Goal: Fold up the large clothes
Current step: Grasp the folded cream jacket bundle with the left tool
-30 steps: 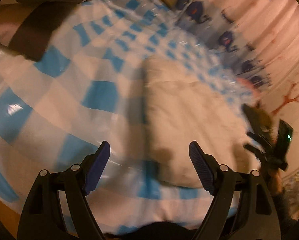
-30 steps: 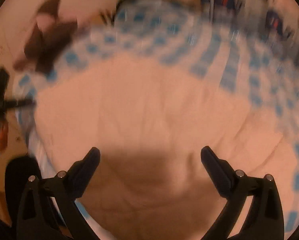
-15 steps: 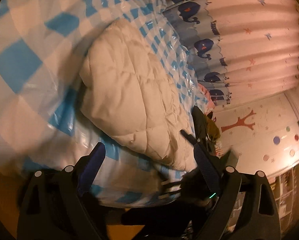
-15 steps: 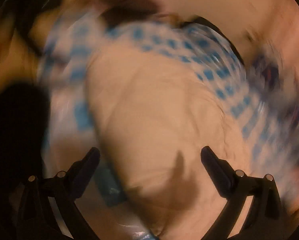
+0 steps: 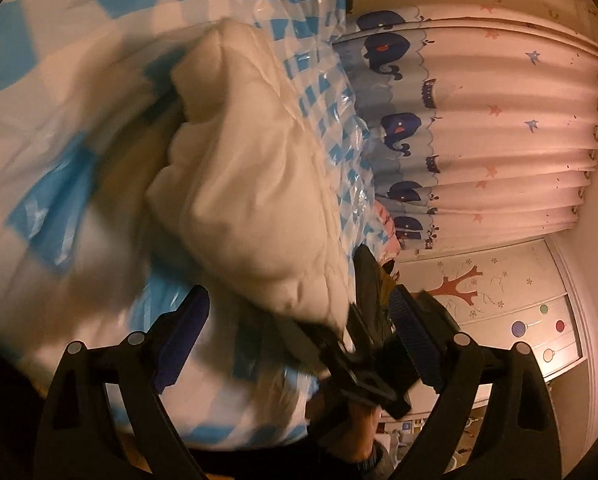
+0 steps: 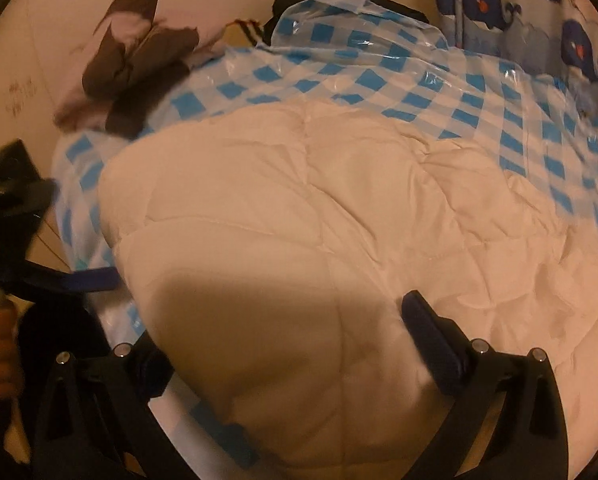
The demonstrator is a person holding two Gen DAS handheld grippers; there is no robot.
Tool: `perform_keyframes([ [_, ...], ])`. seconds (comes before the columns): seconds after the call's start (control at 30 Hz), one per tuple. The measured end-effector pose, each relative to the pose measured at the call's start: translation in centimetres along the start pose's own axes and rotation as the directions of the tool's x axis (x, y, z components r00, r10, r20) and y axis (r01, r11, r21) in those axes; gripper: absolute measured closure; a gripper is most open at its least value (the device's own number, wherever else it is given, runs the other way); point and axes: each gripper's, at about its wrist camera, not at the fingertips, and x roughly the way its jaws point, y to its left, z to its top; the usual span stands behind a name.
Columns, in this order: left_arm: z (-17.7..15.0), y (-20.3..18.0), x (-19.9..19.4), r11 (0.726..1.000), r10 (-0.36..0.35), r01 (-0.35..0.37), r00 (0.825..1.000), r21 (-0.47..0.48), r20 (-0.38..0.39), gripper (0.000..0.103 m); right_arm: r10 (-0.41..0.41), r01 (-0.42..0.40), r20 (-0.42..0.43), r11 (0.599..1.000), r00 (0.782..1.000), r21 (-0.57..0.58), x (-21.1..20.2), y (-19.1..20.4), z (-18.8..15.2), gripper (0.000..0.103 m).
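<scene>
Both tools are spread wide: left tool (image 5: 301, 332) grips nothing; right tool (image 6: 283, 330) straddles the white quilted coat (image 6: 319, 200).

Cream quilted garment (image 6: 319, 216) is spread over blue-and-white checkered plastic sheet (image 6: 379, 68). Right gripper (image 6: 287, 328) is held over near edge of garment, jaws wide apart; right fingertip (image 6: 431, 320) is seen above fabric, left one is hidden behind fold. Dark shadow is cast on garment between jaws. Brown clothes (image 6: 135, 60) are piled at far left corner. Whale-print curtain (image 6: 539, 12) is seen at upper right. Left gripper (image 6: 75, 280) is seen blurred at left edge.
</scene>
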Motion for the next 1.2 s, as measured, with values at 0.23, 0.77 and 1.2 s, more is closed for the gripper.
perform_keyframes([
  [0.23, 2.3, -1.8, 4.1, 0.985, 0.158, -0.162, 0.986, 0.067, 0.059, 0.014, 0.046, -0.046, -0.004, 0.999, 0.999, -0.006, -0.1, 0.6, 0.1, 0.006],
  [0.77, 3.9, -1.8, 5.0, 0.939, 0.325, -0.339, 0.927, 0.052, 0.185, 0.029, -0.093, 0.070, 0.076, 0.963, 0.993, 0.259, -7.1, -10.3, -1.6, 0.006],
  [1.2, 7.6, 0.8, 7.0, 0.939, 0.343, -0.343, 0.924, -0.031, 0.170, 0.023, -0.081, 0.128, -0.147, 0.929, 0.986, 0.348, 6.8, -16.3, 5.9, 0.005],
])
